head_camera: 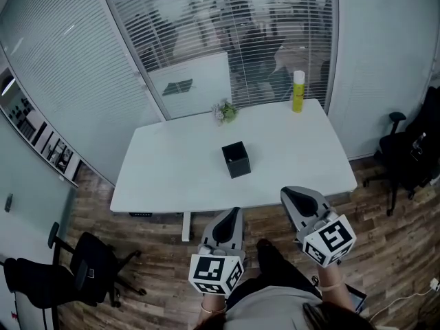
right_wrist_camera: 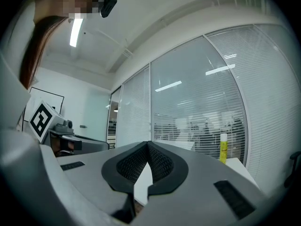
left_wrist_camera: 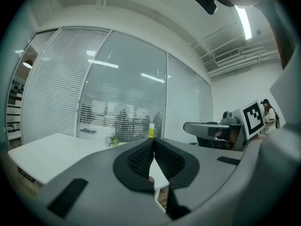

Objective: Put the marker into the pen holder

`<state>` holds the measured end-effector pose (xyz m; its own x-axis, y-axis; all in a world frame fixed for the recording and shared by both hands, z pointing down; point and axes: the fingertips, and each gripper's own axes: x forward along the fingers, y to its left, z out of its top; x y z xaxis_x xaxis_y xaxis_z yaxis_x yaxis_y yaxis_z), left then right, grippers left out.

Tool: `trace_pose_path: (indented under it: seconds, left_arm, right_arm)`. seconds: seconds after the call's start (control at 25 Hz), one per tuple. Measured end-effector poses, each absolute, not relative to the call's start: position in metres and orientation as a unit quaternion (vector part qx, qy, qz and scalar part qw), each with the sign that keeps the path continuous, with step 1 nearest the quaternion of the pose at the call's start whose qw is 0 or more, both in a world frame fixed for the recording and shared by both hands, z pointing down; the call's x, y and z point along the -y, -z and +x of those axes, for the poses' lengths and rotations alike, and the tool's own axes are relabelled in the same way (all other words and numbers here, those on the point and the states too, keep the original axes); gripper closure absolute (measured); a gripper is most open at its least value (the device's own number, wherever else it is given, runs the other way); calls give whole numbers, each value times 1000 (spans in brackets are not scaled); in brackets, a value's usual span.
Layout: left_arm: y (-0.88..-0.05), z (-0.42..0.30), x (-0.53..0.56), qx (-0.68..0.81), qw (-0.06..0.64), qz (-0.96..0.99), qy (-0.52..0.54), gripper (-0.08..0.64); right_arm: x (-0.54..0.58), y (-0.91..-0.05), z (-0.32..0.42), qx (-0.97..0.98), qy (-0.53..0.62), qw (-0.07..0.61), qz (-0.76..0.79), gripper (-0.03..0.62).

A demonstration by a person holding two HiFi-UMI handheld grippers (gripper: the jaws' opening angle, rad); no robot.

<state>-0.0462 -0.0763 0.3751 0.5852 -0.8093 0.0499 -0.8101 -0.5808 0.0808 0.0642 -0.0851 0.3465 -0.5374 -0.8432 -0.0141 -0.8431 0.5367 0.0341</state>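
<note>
No marker shows in any view, neither on the tabletop (head_camera: pixel 172 167) nor in a jaw, so where it lies cannot be told. A marker is probably light, stiff and smooth-barrelled, so the safest hold is likely across the middle of the barrel, leaving one end free to drop into the cup.

The pen holder (head_camera: pixel 236 160), a black square cup with an open top, stands upright near the middle of the tabletop, well apart from the yellow bottle (head_camera: pixel 298 91) and small plant (head_camera: pixel 225 111) at the far edge.

The left hand-held gripper (head_camera: pixel 235 212) and the right hand-held gripper (head_camera: pixel 289 193) are both clenched on nothing, their tips meeting. Both hang short of the tabletop's near edge, over the wooden floor (head_camera: pixel 158 260), with the pen holder ahead of them.
</note>
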Motion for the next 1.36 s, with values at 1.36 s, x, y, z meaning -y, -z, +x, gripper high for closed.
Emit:
trace_pose_path:
  seconds: [1.36]
  left_arm:
    - [-377, -33, 65, 442, 49, 896, -9, 540]
  right_arm:
    - [80, -347, 75, 868, 29, -5, 497, 565]
